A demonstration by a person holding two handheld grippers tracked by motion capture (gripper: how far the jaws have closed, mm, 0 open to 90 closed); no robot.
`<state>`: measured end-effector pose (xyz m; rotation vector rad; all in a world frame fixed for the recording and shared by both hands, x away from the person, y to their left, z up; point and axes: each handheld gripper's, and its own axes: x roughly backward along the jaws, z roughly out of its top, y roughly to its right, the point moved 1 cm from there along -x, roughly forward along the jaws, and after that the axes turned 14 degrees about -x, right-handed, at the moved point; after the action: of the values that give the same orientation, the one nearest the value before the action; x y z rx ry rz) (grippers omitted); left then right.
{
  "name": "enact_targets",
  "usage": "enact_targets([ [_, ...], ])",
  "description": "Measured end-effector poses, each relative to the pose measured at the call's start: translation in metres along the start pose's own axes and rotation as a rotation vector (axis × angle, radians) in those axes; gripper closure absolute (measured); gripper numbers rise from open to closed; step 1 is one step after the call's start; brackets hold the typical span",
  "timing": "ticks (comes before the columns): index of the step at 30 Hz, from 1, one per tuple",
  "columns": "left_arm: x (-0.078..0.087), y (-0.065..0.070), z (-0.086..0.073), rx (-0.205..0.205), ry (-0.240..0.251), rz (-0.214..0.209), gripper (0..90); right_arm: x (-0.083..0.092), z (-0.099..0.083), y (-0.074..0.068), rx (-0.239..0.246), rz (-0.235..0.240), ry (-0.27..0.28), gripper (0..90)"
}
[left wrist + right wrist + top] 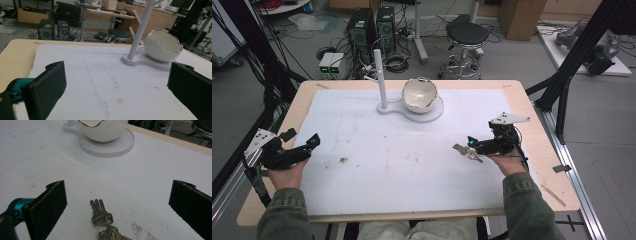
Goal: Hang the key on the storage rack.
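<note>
Metal keys (103, 220) flat on the white tabletop (412, 150), between the wide-apart jaws of the right tongs (117, 205), untouched. Left tongs (116, 92) also spread apart, holding nothing, far at the left edge.

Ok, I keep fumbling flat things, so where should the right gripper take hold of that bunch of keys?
At the key heads by the ring, where the keys stack thickest. They lie flat on the white mat, so probably come straight down with the right gripper open, one finger on each side.
</note>
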<state>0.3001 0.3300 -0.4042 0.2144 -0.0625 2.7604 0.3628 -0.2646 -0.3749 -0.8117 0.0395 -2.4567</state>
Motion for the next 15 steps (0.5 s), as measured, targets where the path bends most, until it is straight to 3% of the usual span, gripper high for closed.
enact_targets([
  [9, 0.000, 0.000, 0.000, 0.002, -0.001, -0.002, 2.5, -0.016, 0.015, -0.007, 0.051, 0.006, -0.096, 0.6],
  [13, 0.000, 0.000, 0.000, 0.002, 0.000, -0.005, 2.5, -0.022, 0.015, -0.008, 0.053, 0.008, -0.130, 0.6],
  [15, -0.001, 0.001, 0.000, 0.005, -0.003, -0.008, 2.5, -0.029, 0.013, -0.009, 0.078, 0.002, -0.168, 0.6],
])
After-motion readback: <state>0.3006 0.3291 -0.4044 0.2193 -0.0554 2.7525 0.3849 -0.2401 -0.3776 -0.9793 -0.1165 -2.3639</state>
